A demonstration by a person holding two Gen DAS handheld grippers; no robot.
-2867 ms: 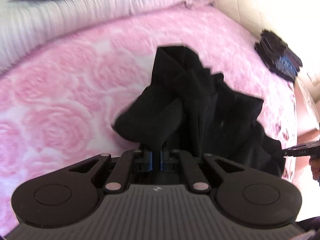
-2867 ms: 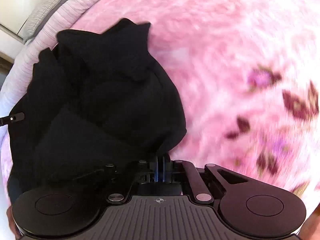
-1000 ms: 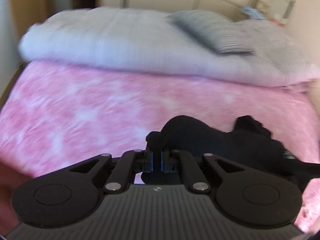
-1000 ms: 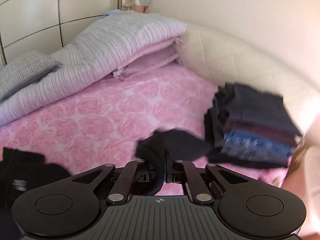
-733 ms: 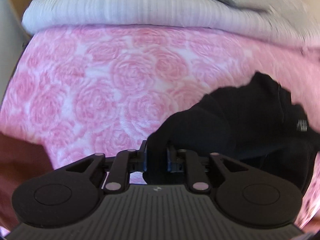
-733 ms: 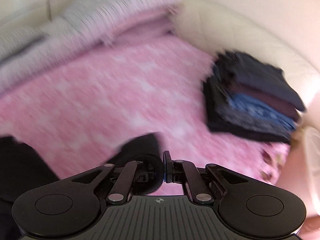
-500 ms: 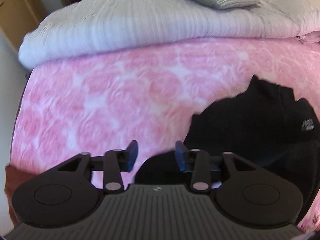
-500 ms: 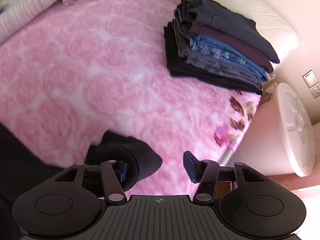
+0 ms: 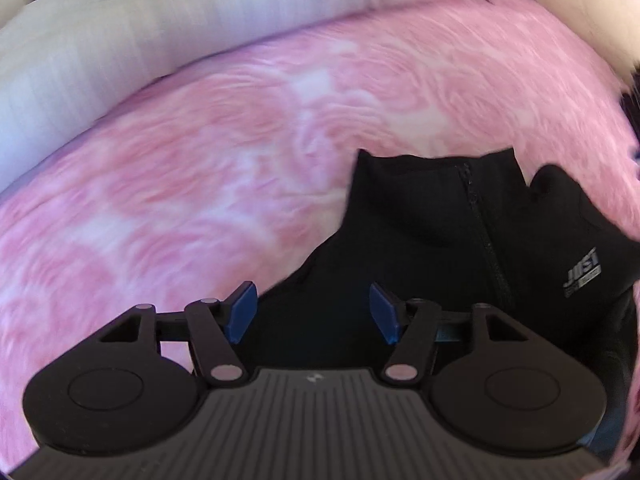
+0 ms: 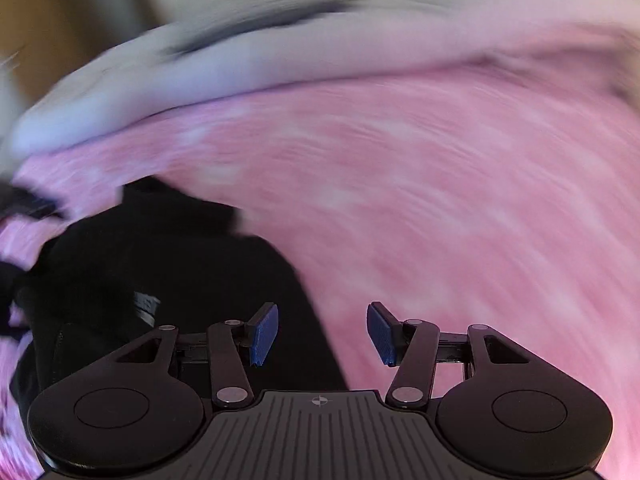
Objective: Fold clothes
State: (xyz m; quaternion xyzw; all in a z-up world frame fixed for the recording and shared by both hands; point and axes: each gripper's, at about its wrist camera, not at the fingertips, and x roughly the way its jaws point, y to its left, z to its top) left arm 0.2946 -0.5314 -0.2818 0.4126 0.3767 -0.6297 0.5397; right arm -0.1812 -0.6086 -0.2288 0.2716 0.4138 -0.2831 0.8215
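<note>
Black zip-neck top (image 9: 452, 236) lies spread, front up, on the pink rose-patterned blanket (image 9: 192, 168) of a bed, collar toward the bed's head edge, where a pale ribbed duvet (image 9: 120, 40) is heaped. A grey chest logo (image 9: 582, 272) shows beside the closed zip (image 9: 484, 232).

Both claws are released and grasp nothing. The left gripper (image 9: 313, 312) hangs with its blue pads (image 9: 242, 311) spread wide over the garment's left shoulder region. The right gripper (image 10: 322, 334), equally wide, straddles the garment's right edge, one pad over black cloth and the other over bare blanket; its view is heavily blurred, so finer detail there cannot be read.

How far the folding stands cannot be settled: the sleeves and hem fall outside both views, and a flat, face-up garment suits either a lay-out before folding or a pause between folds.

Whatever grip follows is best taken on a single layer at a seam or outer edge, both sides at matching height, so the zip line stays straight and centred. The plush blanket is likely to drag at the cloth, so lifting it clear should serve better than sliding.
</note>
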